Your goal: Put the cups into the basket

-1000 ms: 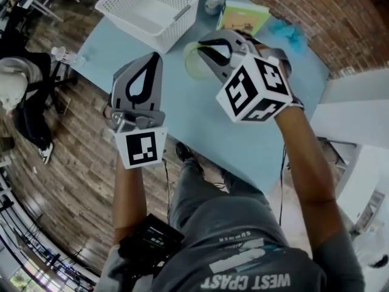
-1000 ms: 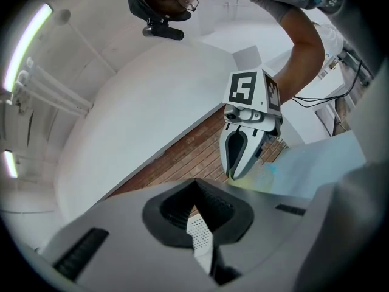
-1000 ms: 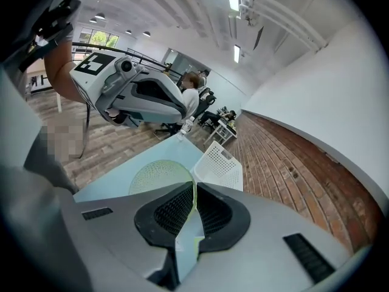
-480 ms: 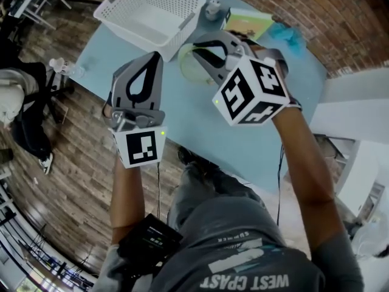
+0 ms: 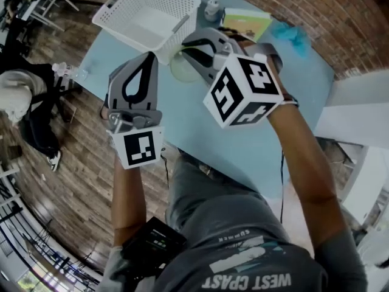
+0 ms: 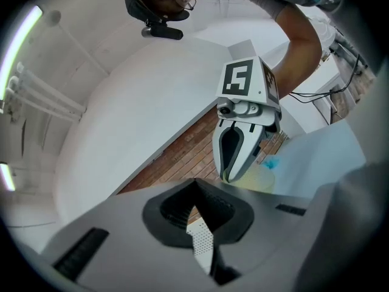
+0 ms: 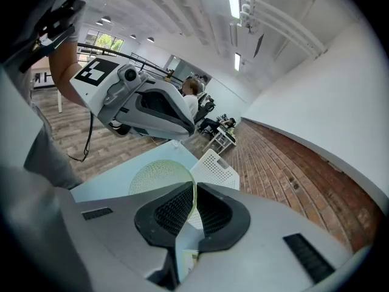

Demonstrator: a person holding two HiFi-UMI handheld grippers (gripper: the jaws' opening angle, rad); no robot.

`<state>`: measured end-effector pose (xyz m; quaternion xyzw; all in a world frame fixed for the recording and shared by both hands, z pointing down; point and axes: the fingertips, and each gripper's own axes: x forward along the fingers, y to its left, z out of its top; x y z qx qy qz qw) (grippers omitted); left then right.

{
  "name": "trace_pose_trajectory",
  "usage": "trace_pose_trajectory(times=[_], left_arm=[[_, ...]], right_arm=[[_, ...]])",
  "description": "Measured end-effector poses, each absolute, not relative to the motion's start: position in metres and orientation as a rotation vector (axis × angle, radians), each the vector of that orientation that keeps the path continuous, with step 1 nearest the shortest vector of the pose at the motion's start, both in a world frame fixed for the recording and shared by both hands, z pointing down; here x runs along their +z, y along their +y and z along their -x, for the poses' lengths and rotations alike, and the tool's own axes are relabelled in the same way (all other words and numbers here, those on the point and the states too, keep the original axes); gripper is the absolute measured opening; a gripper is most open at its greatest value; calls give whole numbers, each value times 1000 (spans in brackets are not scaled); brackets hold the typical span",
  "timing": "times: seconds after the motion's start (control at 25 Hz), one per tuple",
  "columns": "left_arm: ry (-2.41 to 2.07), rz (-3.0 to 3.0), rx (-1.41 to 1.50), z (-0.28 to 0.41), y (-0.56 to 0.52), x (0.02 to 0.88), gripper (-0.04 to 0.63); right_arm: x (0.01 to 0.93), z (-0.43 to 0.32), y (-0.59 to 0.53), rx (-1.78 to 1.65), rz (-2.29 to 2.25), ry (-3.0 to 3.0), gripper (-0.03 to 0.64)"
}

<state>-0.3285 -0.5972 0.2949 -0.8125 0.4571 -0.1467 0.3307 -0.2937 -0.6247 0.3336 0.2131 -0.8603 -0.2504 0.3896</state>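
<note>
Between the fingers of the right gripper (image 7: 193,190) a cup (image 7: 155,175) sat pinched, seemingly mid-carry to the basket (image 7: 220,170) just beyond, needing release over it; those of the left gripper (image 6: 196,187) were pressed together, empty.

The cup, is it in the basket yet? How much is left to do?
Not yet. Done: nothing, the white basket looks empty. In hand: the right tool pinches the yellow-green cup by its rim, close beside the basket. Left to do: bring it over the basket and let go. The left tool is shut and holds nothing.
</note>
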Motion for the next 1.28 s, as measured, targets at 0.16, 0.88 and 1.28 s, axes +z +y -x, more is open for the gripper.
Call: trace_pose_trajectory(times=[0.16,0.88,1.28], left_arm=[[1203,2108,-387,341,-620,301,0],[1197,2207,-324,424,-760,333,0],[1211,2255,-311,458,-818,353,0]], right_arm=[[341,300,-640,-636,-538,-2170,32],[366,389,-765,-581,-520,-2125,32],[400,420,-824,-516,-486,-2090,32]])
